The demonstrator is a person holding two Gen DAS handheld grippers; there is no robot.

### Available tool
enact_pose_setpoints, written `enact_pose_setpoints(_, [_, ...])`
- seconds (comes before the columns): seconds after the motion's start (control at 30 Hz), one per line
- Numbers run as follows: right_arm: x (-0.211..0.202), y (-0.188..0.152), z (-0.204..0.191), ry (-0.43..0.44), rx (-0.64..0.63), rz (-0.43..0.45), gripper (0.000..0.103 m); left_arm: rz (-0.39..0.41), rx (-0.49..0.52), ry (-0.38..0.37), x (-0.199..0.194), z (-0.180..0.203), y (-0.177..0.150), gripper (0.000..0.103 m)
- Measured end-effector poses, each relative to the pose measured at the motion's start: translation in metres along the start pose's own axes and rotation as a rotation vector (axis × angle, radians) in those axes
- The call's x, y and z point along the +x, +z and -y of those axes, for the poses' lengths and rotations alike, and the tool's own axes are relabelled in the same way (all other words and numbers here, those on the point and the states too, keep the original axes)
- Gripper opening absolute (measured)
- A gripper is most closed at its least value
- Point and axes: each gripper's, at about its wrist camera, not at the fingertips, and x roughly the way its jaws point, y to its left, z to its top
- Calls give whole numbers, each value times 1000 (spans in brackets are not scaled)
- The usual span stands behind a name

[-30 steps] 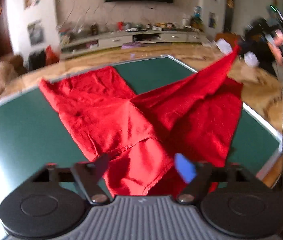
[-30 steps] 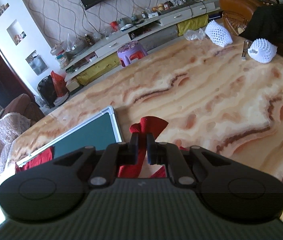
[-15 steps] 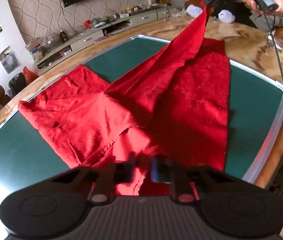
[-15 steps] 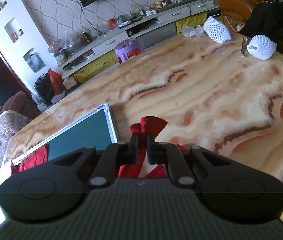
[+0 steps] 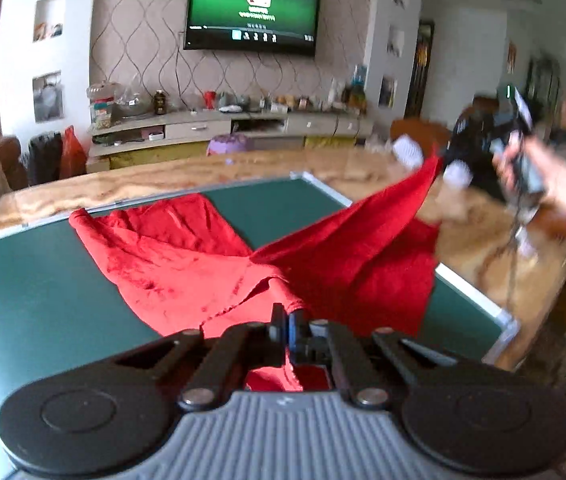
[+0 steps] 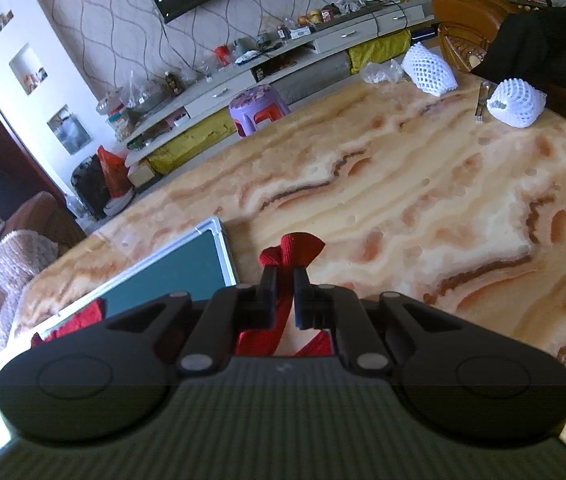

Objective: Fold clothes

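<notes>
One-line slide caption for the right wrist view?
Right gripper shut on a bunched corner of red fabric garment, above the marbled orange tabletop.

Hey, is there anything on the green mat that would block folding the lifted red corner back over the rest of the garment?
Nothing visible does. The green mat holds only the red garment. Both the left gripper and right gripper already pinch it. The white foam nets sit farther off on the marble table.
</notes>
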Motion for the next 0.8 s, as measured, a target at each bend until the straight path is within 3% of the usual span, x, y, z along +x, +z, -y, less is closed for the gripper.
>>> enact_pose_setpoints(0.07, [-8, 4, 5, 10, 21, 9, 11, -8, -3, -13, -11, -4, -1, 2])
enact_pose_setpoints(0.2, [-12, 10, 17, -15, 30, 0, 11, -96, 128, -30, -4, 6, -23, 2])
enact_pose_setpoints(0.37, [26, -5, 43, -106, 40, -101, 11, -219, 233, -21, 26, 15, -62, 2])
enact_pose_setpoints(0.53, [51, -19, 56, -136, 59, -124, 11, -234, 248, -20, 29, 10, -76, 2])
enact_pose_setpoints(0.8, [-4, -1, 50, 5, 106, -35, 11, -224, 265, -73, 24, 1, -83, 2])
